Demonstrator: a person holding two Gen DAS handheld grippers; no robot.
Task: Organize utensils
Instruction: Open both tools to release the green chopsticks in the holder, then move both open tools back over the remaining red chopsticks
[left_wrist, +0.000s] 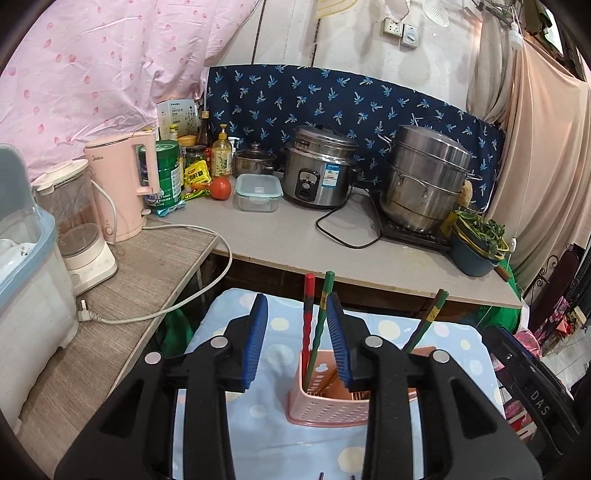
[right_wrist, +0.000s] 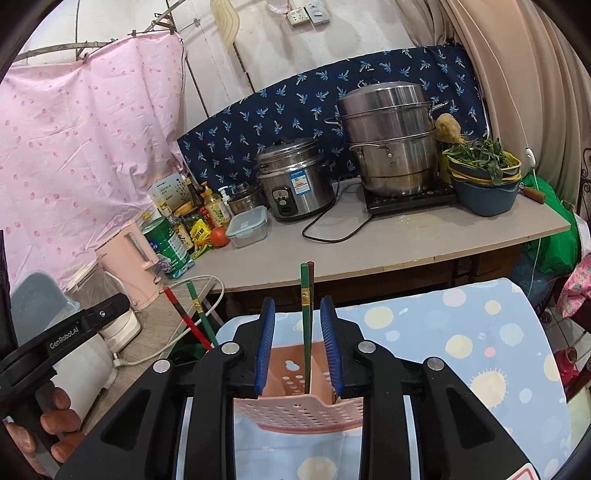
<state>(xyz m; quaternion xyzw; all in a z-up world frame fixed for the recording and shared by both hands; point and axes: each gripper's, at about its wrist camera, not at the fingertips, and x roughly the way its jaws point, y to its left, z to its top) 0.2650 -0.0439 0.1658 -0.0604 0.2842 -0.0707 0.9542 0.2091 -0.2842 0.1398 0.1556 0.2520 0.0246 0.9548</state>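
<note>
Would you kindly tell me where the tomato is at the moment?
In both views the tomato sits on the grey counter, left of the clear lidded container and beside the yellow packet.

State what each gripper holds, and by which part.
Nothing: the left gripper and right gripper are open, each around chopsticks that stand in the pink holder.

A pink perforated holder (right_wrist: 295, 410) is seen on a dotted blue cloth (right_wrist: 461, 350). A green chopstick (right_wrist: 306, 332) stands upright in it between the parted blue pads (right_wrist: 265, 347) of the right gripper (right_wrist: 297, 347), untouched by either.
</note>
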